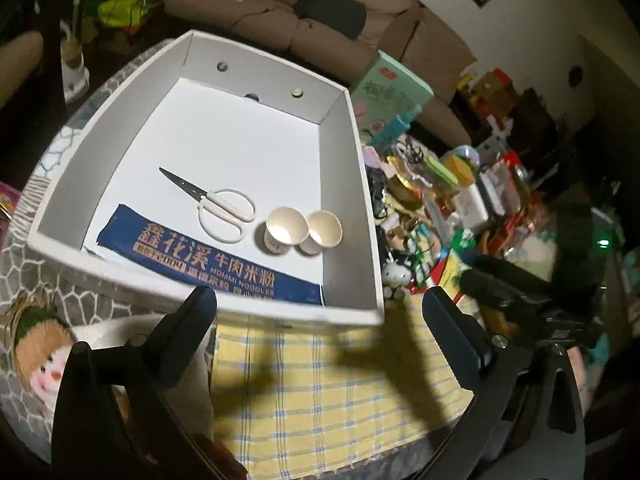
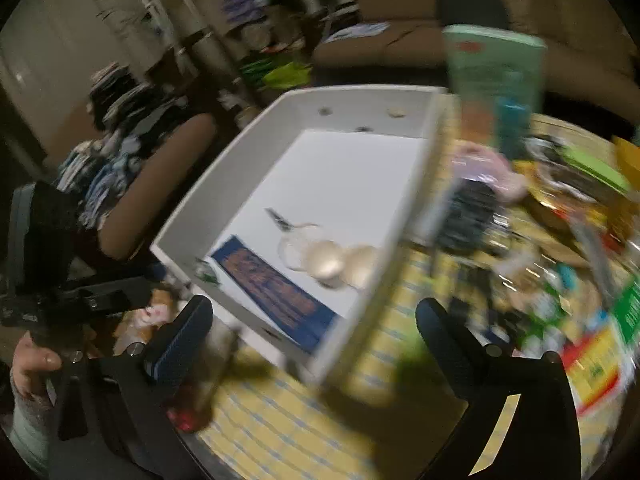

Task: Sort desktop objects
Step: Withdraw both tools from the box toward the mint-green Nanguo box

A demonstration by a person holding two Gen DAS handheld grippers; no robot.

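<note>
A big white box (image 1: 352, 128) sits on the table, and it is the best thing to find everything else by. Inside it, near the front wall, lies a blue packet (image 1: 208, 256) with writing on it. Just behind the packet lie white scissors (image 1: 218, 208), and beside the scissors stand two paper cups (image 1: 304, 232), touching each other with their open tops up. These things look like they are already sorted, since the box seems to be the place for them. The back of the box is bare, so there is room for more. To the right of the box is a big messy pile of small things (image 1: 460, 208), with a green box (image 1: 390, 96) standing at its far end. That pile is probably what is left to sort. In front of the box lies a yellow checked cloth (image 1: 320, 380). The left gripper (image 1: 320, 304) hangs over this cloth, just in front of the box, with its jaws spread wide and nothing in them. The right gripper (image 2: 314, 316) is also wide apart and holds nothing; its picture is blurry, so small things are hard to tell. I think a good next move is for one gripper to reach right, into the pile.
</note>
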